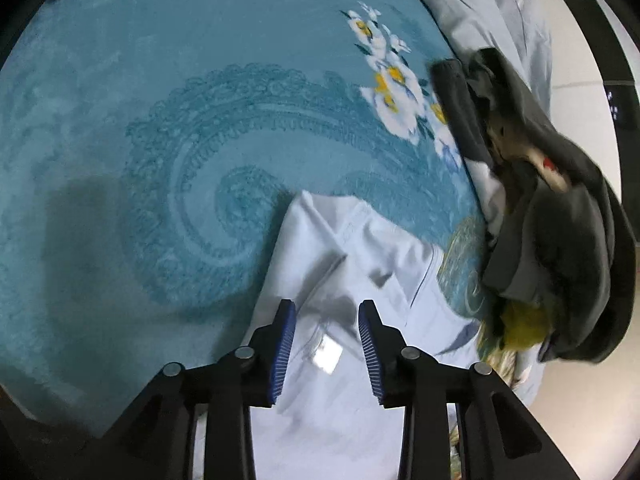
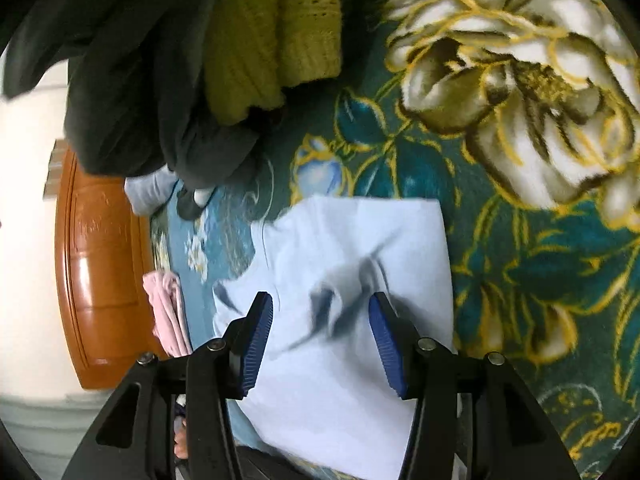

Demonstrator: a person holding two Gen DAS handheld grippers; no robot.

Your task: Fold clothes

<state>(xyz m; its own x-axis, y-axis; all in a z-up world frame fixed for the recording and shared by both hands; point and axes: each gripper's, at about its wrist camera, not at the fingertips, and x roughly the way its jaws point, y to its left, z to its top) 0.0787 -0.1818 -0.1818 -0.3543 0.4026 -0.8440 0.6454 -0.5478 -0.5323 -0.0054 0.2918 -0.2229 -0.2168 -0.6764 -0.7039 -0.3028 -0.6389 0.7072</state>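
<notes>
We see both tools spread wide, gripping nothing — left tool (image 1: 326,316) and right tool (image 2: 320,308) hover over the pale blue garment (image 2: 352,248). It lies on the teal floral blanket (image 1: 160,120) — dark clothes pile (image 1: 560,220) beside it.

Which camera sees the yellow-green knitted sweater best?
The right wrist view. There the yellow-green knitted sweater fills the top of the picture, its ribbed knit clear, tucked among the dark grey clothes. The left wrist view shows only a small yellow patch peeking from under the pile.
</notes>
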